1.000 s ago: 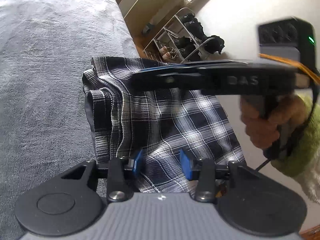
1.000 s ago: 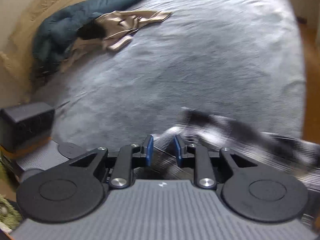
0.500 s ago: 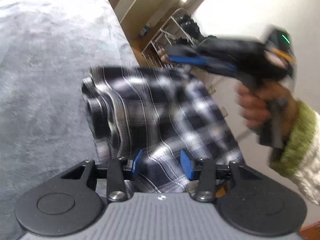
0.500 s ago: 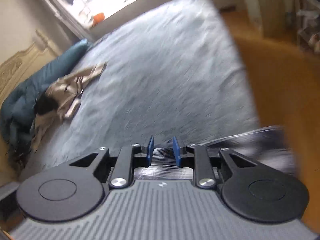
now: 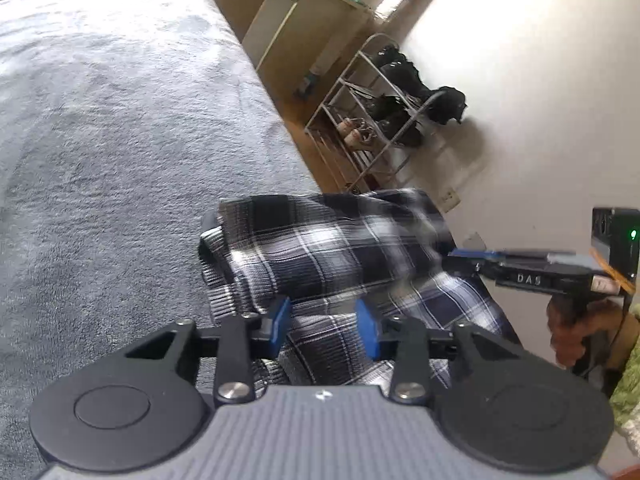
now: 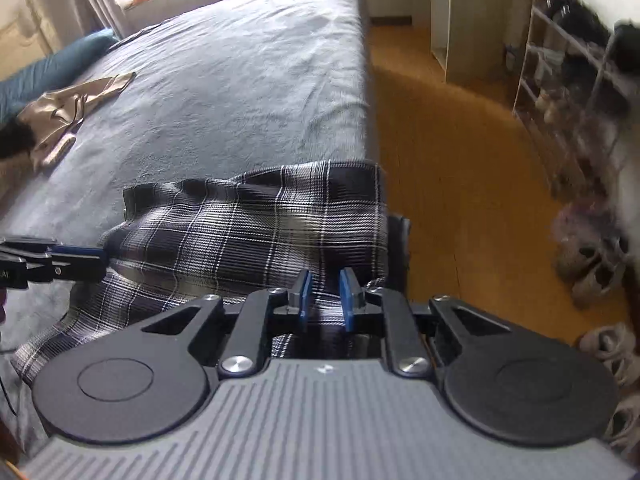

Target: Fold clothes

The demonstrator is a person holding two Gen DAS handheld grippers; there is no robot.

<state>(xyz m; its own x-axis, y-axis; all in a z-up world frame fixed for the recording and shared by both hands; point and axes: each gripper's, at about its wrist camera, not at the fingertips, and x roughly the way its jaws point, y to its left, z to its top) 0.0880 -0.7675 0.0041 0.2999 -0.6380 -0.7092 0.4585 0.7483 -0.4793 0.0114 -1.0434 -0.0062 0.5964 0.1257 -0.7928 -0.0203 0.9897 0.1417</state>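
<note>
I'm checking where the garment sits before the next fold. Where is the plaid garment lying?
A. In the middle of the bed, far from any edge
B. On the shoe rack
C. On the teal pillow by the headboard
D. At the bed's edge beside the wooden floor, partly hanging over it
D: in the right wrist view the plaid garment lies at the bed edge next to the wooden floor, its side draping over.

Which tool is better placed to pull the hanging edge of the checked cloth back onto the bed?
Right tool: it sits over the black-and-white checked cloth at the grey bed's edge.
</note>
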